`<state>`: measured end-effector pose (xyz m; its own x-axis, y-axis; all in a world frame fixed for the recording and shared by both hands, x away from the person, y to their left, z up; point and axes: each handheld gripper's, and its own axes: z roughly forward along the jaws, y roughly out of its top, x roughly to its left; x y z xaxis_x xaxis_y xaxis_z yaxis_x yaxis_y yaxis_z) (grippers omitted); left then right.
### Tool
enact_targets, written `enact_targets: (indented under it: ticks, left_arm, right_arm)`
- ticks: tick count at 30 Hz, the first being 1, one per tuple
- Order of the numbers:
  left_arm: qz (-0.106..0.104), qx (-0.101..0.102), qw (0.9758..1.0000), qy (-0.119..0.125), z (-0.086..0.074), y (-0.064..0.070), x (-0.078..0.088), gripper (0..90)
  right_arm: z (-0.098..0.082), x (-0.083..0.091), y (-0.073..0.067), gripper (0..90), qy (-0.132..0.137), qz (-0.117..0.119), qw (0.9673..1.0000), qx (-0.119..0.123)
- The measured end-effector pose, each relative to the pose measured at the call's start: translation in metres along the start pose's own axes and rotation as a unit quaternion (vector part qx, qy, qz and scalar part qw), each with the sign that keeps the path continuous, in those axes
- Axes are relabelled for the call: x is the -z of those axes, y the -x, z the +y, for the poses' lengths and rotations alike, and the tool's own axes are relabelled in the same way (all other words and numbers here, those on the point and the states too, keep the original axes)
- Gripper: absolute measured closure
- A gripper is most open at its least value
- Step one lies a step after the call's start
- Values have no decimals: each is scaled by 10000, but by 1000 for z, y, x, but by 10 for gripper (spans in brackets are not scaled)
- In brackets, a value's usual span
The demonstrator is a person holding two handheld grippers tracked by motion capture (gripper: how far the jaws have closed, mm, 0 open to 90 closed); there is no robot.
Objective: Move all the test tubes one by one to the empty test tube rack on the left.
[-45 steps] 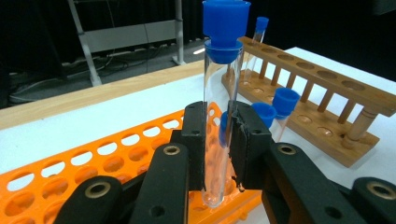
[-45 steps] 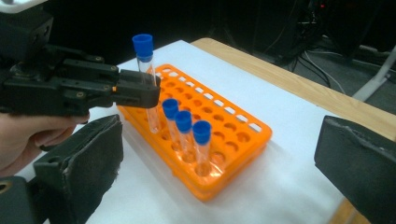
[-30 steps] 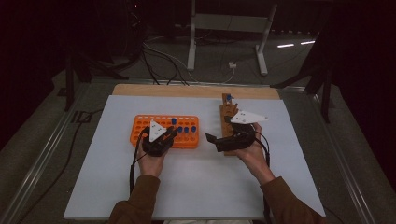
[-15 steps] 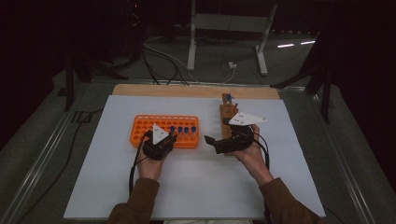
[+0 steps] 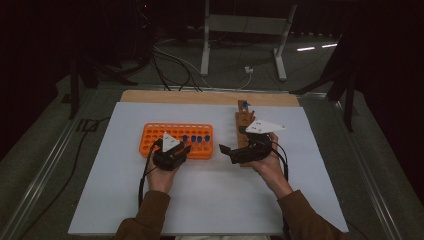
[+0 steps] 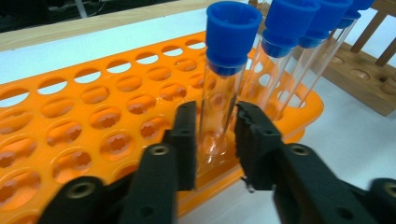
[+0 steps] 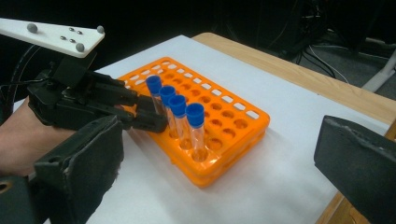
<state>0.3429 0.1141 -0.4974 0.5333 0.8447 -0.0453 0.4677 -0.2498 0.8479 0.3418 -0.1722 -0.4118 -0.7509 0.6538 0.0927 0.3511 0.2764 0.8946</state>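
The left gripper [image 6: 214, 140] has just been opening; its fingers [image 6: 186, 140] stand released around a blue-capped test tube [image 6: 223, 88] seated in the orange rack [image 6: 93, 126]. Next likely calls for backing away cleanly. The right gripper [image 7: 215, 172] waits with fingers spread, empty.

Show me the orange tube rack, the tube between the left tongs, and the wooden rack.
orange tube rack [image 5: 150, 136], high view, on its bare left end.
tube [image 6: 232, 28], left gripper view, on its blue cap.
wooden rack [image 5: 242, 120], high view, on its upper wooden part.
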Motion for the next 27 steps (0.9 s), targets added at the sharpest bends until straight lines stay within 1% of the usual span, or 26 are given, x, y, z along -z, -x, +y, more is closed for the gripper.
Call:
enact_targets:
  ticks: [3, 5, 7, 10, 12, 14, 15, 16, 17, 20, 21, 22, 24, 25, 27]
  left_arm:
    - [-19, 57, 10000, -1, 1, -3, 6, 614]
    - [-15, 44, 10000, 47, 2, -4, 12, 563]
    - [-81, 37, 9998, 162, 3, -5, 20, 536]
    - [-293, 87, 9987, 402, 3, -9, 33, 482]
    - [-307, 89, 9982, 509, 2, -10, 41, 438]
    - [-256, 53, 9980, 582, 2, -10, 48, 373]
    - [-189, 34, 9978, 628, 1, -10, 52, 339]
    - [-155, 49, 9976, 666, 1, -10, 54, 291]
    - [-123, 51, 9975, 700, 1, -10, 57, 261]
    - [3, 132, 9966, 815, -1, -10, 67, 177]
    - [23, 134, 9964, 836, -2, -10, 69, 166]
    - [50, 137, 9962, 853, -3, -10, 72, 154]
    - [132, 152, 9963, 839, -4, -11, 75, 71]
    - [172, 185, 9964, 813, -5, -12, 76, 56]
    - [166, 262, 9963, 796, -7, -14, 77, 14]
  right_arm:
    - [1, 1, 1, 18, 4, -21, 10000, 14]
    - [1, 2, 2, 18, 6, -46, 10000, 19]
    - [1, 2, 4, 18, -4, -72, 10000, 10]
    - [1, 2, 6, 18, -20, -104, 9999, -12]
    - [1, 2, 6, 18, -10, -109, 9999, -4]
    - [2, 2, 5, 18, -3, -103, 9999, 14]
    - [2, 2, 5, 18, -4, -99, 9999, 17]
    - [2, 2, 5, 18, -8, -116, 9999, 29]
    - [2, 2, 5, 18, -13, -129, 9999, 28]
    - [2, 2, 6, 18, -12, -155, 9999, 34]
    - [3, 2, 7, 17, -7, -174, 9998, 35]
    - [3, 2, 7, 18, -5, -182, 9998, 35]
    - [4, 2, 9, 17, -17, -221, 9997, 35]
    - [4, 2, 10, 18, -10, -247, 9997, 30]
    - [6, 3, 12, 17, 17, -271, 9996, 25]
